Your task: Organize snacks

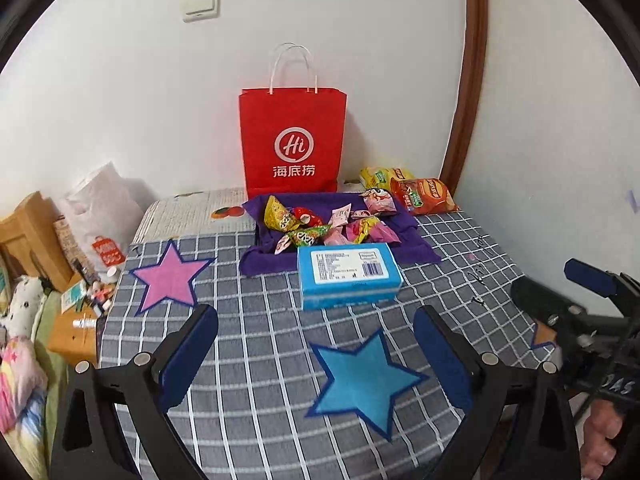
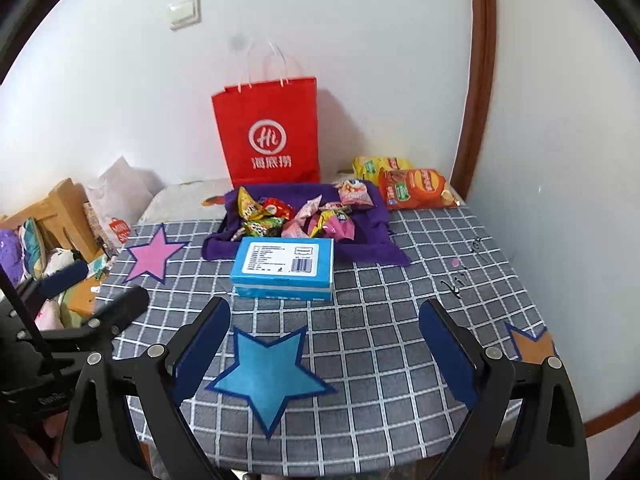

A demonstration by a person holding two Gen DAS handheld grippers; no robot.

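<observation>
Right now I have both grippers, left (image 1: 316,356) and right (image 2: 326,350), hovering low over the desk (image 1: 248,360), fingers spread wide and holding nothing. Taking the blue box (image 1: 349,276) as my landmark: small snacks (image 1: 320,226) lie heaped on the purple cloth (image 1: 416,246) just behind it, two chip bags (image 1: 420,194) sit behind and right, the red bag (image 1: 292,140) stands behind. That heap fits either gathered or awaiting sorting.
</observation>
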